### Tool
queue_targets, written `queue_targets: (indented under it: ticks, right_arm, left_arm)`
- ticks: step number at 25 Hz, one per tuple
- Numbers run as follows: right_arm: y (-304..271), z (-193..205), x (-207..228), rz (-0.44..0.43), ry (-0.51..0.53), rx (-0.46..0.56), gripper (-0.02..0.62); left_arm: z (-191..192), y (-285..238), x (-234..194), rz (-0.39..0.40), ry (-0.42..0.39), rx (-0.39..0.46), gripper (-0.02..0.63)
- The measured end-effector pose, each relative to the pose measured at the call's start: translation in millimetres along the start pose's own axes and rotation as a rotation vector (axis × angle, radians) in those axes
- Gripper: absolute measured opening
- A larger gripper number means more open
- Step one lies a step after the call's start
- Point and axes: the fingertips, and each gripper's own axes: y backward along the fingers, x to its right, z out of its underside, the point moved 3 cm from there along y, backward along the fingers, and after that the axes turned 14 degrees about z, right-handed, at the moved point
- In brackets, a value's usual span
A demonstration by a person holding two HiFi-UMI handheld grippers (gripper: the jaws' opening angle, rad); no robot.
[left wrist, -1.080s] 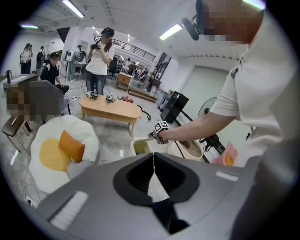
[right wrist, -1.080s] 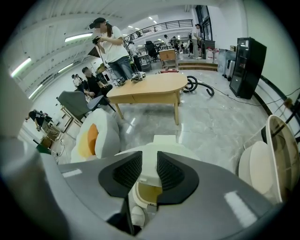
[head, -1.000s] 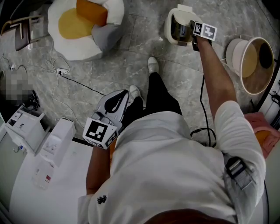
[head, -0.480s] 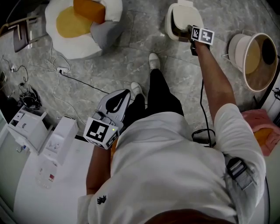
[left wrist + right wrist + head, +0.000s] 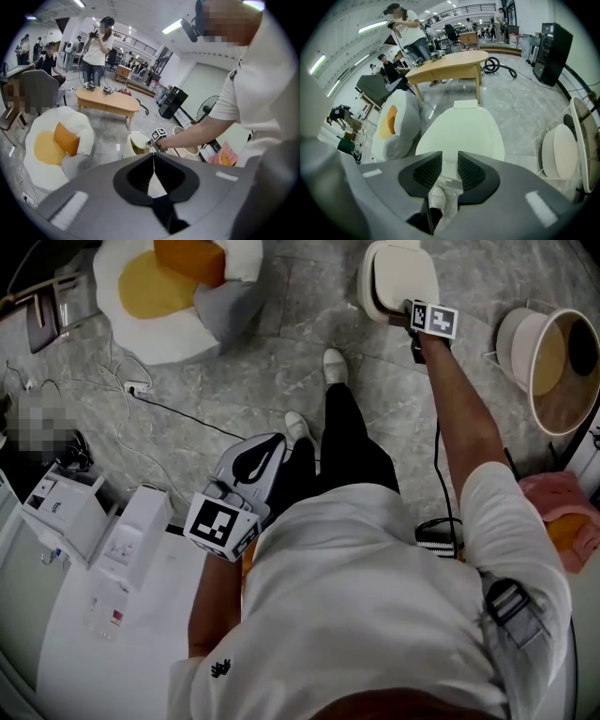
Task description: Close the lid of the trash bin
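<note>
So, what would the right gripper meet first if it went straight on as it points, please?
Probably the cream bin lid, which lies directly ahead of the right gripper; how near it is, I cannot tell.

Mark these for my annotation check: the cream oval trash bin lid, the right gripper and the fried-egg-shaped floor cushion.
Cream oval trash bin lid (image 5: pixel 461 133): right gripper view, centre of top.
Right gripper (image 5: pixel 450 161): right gripper view, midway between fingers.
Fried-egg-shaped floor cushion (image 5: pixel 150 292): head view, yellow middle.
</note>
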Motion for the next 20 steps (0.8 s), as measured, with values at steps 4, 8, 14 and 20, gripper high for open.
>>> queue_targets:
  ticks: [4, 8, 14, 20]
  right_arm:
    - [-13.9, 13.0, 1.0, 0.012, 0.01, -0.03, 0.092]
    - [-28.4, 23.8, 1.0, 0.02, 0.017, -0.053, 0.092]
    - [-49.0, 37.4, 1.0, 0.019, 0.027, -0.082, 0.092]
    - [-66.9, 45.5, 1.6, 0.016, 0.041, -0.101, 0.091]
  left_arm:
    - [-0.3, -3.3, -7.4, 0.001, 0.0, -0.012, 0.058]
    - [2.4, -7.0, -14.6, -0.001, 0.015, -0.019, 0.058]
    - [4.5, -18.3, -24.9, 0.009, 0.032, -0.027, 0.058]
    - [3.5, -29.5, -32.4, 0.019, 0.032, -0.037, 0.06]
